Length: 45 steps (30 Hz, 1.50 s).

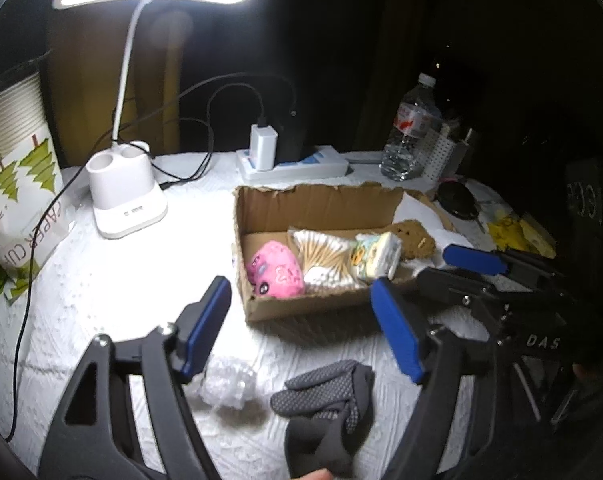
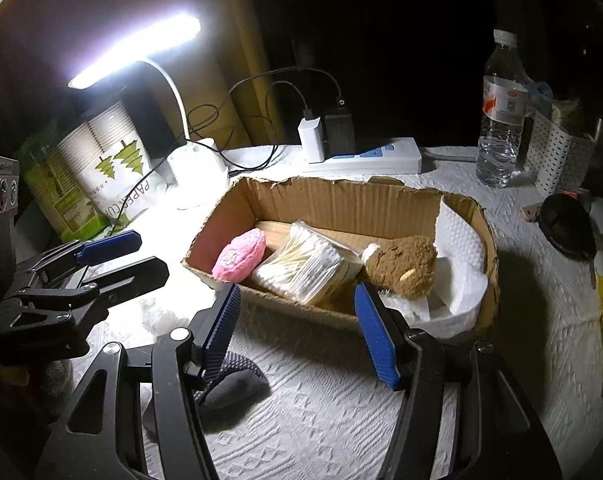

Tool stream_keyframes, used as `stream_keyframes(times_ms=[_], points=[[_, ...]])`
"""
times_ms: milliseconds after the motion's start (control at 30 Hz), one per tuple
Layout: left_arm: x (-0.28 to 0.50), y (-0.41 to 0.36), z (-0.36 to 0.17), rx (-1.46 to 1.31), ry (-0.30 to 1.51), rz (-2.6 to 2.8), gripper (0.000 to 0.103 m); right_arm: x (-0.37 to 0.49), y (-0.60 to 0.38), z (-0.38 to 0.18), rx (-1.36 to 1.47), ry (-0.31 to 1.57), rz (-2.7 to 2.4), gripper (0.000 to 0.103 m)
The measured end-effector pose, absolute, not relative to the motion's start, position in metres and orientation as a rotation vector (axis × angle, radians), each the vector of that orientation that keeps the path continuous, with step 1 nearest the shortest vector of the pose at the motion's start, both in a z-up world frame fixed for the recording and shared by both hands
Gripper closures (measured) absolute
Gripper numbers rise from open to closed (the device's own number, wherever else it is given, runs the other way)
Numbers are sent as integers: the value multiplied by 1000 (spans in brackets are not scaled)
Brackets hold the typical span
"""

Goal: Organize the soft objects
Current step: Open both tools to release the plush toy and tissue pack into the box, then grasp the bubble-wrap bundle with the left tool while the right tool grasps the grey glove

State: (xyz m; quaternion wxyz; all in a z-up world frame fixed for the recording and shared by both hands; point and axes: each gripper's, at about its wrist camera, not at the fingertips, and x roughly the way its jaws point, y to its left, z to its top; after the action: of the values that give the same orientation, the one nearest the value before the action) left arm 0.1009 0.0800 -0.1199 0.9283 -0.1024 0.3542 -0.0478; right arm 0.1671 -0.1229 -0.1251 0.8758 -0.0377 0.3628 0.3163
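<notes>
Clearly both tongs, left tongs (image 1: 301, 328) and right tongs (image 2: 297, 332), gape empty; cup sleeve (image 2: 117, 176) reads "PAPER CUP".

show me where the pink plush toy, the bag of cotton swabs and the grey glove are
pink plush toy (image 1: 275, 270): left wrist view, middle of its pink face.
bag of cotton swabs (image 2: 305, 266): right wrist view, centre of the clear bag.
grey glove (image 1: 325, 394): left wrist view, dotted palm.

Dark room, one lit desk
A white desk lamp (image 1: 127, 184) glares at the white-clothed desk's (image 2: 341, 400) far-left corner; blackness beyond.
</notes>
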Motion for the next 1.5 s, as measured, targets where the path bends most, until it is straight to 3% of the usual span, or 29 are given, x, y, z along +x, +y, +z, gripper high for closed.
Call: stream_keyframes(times_ms=[967,1100,1367,1467,1500], points=[[51,139,-173,-268,788,-69,28,120,-56,-179,-153,881,657,40],[53,144,-181,-280,810,-65,16,122,-45,-191,-171,923,654,29],[63,147,-188,-273,829,-67,15,121,-35,-207,-203,979,660,29],[72,145,-190,-261,844,-64,15,117,-33,-208,-226,970,664,38],[75,145,-192,-259,852,-62,15,118,-34,-208,-223,970,671,46]])
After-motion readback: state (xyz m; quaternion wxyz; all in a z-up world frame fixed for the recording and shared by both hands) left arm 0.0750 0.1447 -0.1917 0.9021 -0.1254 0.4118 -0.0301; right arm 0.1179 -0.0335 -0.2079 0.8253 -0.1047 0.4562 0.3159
